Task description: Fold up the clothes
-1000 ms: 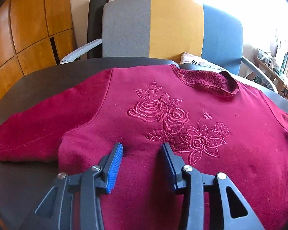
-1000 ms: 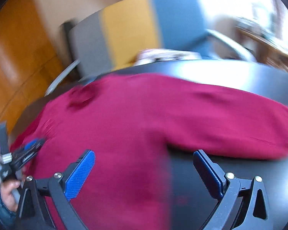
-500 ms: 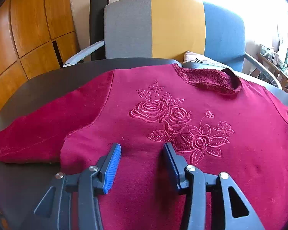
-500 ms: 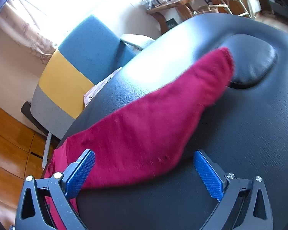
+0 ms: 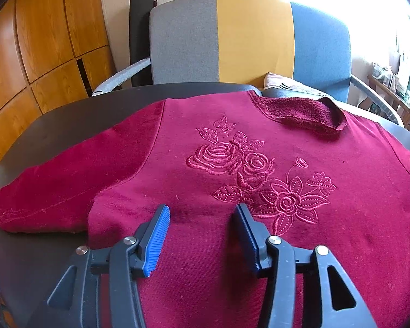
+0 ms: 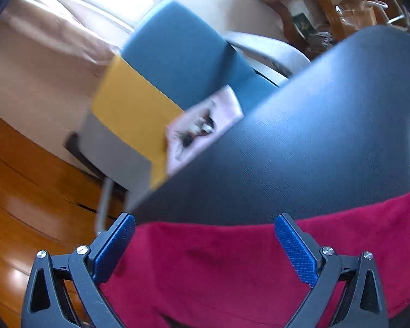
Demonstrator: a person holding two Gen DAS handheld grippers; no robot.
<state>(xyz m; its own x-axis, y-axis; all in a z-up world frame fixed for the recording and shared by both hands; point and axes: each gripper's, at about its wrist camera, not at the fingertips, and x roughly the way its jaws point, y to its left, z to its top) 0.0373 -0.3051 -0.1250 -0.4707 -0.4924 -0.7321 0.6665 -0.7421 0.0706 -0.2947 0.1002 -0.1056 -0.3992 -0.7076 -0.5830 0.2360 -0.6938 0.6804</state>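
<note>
Black table (image 6: 328,142): L view shows sweater (image 5: 259,164) embroidery, L gripper (image 5: 201,213) opening; R gripper (image 6: 205,225) open

Left hand-held gripper (image 5: 202,224) opening (right (image 6: 205,235) wide).

Soft matt cloth on the red sweater (image 5: 259,246), stitched roses (image 5: 257,175) raised; fuzzy inside its collar (image 5: 300,112). Table (image 6: 314,150) is dark grained leatherette, wooden panels (image 5: 41,41) glossy, chair (image 5: 248,38) woven fabric.

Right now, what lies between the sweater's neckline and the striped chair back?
In the left wrist view, a strip of black table and a pale folded item on the chair separate it from the sweater neckline.
</note>
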